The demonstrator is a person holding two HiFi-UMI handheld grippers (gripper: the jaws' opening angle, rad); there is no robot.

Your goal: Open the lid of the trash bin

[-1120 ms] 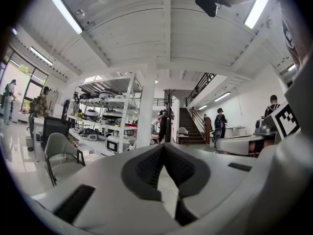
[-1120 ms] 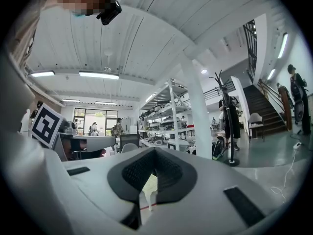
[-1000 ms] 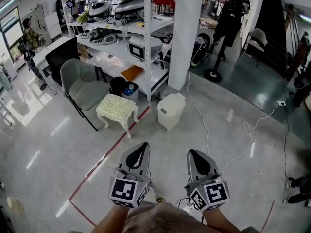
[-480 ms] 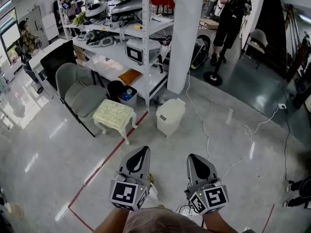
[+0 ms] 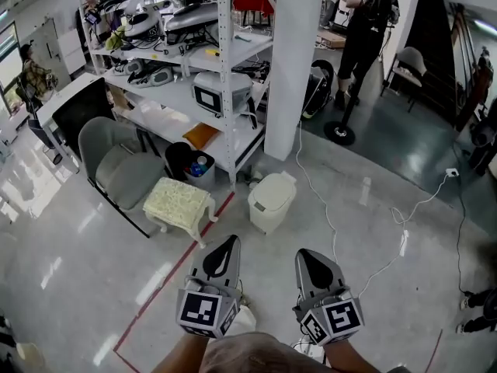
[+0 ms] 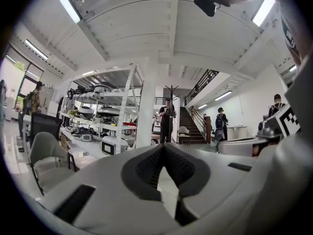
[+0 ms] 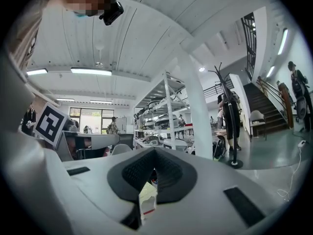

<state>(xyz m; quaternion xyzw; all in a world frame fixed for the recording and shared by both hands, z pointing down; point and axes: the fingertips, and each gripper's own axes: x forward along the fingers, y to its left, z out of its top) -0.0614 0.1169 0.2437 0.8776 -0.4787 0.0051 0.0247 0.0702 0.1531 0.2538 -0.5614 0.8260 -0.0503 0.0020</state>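
The white trash bin point(image 5: 272, 200) stands on the floor at the foot of a white pillar point(image 5: 295, 61), its lid down. Both grippers are held low in front of me, well short of the bin and not touching it. My left gripper point(image 5: 228, 242) points at the bin with its jaws pressed together and nothing between them. My right gripper point(image 5: 304, 254) sits beside it, also shut and empty. In the left gripper view the left gripper point(image 6: 164, 146) has its jaw tips meeting, and in the right gripper view the right gripper point(image 7: 154, 151) does too.
A cream stool point(image 5: 181, 203) and a grey chair point(image 5: 116, 162) stand left of the bin. A black bucket point(image 5: 190, 162) sits under the metal shelf rack point(image 5: 202, 61). White cables point(image 5: 342, 231) trail on the floor at right. Red tape point(image 5: 175, 266) runs along the floor. A person point(image 5: 365, 29) stands behind.
The view has moved toward the bin, which now lies lower in the head view and closer to the grippers. Both grippers stay shut and side by side.
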